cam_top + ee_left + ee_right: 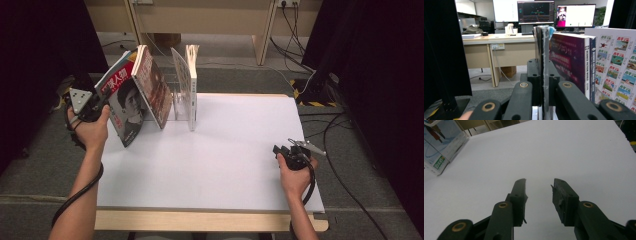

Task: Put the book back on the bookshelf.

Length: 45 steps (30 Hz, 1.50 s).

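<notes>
- Magazines are being shelved: a thin glossy magazine with a portrait and red characters on its cover (121, 100) is gripped in the left gripper (102, 95), tilted, its lower corner down on the white table (225, 150) just left of the clear wire-and-acrylic book stand (180, 92).
- Seen in the left gripper view, the left gripper's (543, 82) fingers (533, 82) are pinched narrow on that magazine's (544, 62) edge, which runs straight up between them.
- Just beside it, nearer the stand, leans a thicker purple-covered paperback (152, 85) (its spine (587, 65) shows white in the left gripper view); it rests against the stand's left side.
- On the stand's right side a thin white-backed booklet with a grid of small pictures (191, 85) stands upright (619, 65).
- Well to the right of the stand, near the table's right edge, the right gripper (285, 150) rests low; its fingers (520, 195) stand moderately apart with nothing between them, over bare table.
- Progress, as I judge it: two items already stand at the stand, and the held magazine is close but not yet upright or released. What remains is tipping it against the purple paperback, then letting go.
</notes>
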### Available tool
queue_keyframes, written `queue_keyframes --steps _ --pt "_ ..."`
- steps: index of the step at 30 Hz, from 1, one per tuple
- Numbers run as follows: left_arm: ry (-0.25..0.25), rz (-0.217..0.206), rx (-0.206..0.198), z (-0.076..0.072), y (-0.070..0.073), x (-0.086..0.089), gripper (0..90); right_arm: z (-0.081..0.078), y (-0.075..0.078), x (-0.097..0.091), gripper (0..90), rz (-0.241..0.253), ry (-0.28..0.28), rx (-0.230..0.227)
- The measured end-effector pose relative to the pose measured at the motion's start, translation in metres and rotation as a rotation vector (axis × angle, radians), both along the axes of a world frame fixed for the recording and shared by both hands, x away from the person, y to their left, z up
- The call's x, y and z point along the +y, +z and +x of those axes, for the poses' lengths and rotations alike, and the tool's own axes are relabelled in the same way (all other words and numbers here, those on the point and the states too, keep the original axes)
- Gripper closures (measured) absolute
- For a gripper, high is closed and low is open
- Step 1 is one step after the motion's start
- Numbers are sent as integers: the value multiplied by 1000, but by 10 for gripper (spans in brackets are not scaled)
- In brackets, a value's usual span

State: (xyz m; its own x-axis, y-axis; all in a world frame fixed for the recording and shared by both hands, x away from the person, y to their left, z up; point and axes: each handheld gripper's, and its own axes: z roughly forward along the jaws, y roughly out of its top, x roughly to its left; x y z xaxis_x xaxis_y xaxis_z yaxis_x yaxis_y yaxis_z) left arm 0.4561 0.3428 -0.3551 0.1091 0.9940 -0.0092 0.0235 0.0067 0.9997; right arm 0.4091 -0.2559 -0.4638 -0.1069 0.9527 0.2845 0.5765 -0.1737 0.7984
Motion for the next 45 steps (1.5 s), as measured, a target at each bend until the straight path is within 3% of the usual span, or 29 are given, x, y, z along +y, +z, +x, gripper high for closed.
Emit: queue_keyframes --steps 7,9,10,16,18,20,28,31,32,33,34,37,41,45 --pt "-25 -41 13 -11 -6 8 851 1 -1 2 631 -6 6 -2" --pt "-31 -53 12 -11 -6 8 849 1 -1 3 631 3 4 1" --pt "-35 -80 14 -11 -5 8 846 1 -1 2 631 -6 9 -5" --pt "-43 -104 20 -8 -3 7 814 0 0 -2 631 4 0 -2" --pt "-53 -141 21 -7 -1 7 792 0 0 -3 631 8 0 -4" --pt "-55 -151 20 -5 1 8 777 0 0 -4 631 13 -1 -3" --pt "-91 -118 50 4 14 5 705 0 -1 -4 629 9 0 4" --pt "-102 -98 84 8 17 4 729 0 -2 -3 629 17 2 11" --pt "-110 -89 116 11 18 5 765 1 -2 -2 628 20 1 13" --pt "-110 -89 116 11 18 5 770 1 -2 -2 628 20 1 13" --pt "-109 -53 144 14 19 4 780 1 -3 -2 628 12 11 11" --pt "-97 -37 149 15 21 3 792 1 -3 -2 628 10 10 12" --pt "-101 -70 157 17 21 5 821 1 -3 -3 628 23 -1 15" --pt "-105 -77 154 17 19 5 856 1 -3 -3 628 18 3 16"
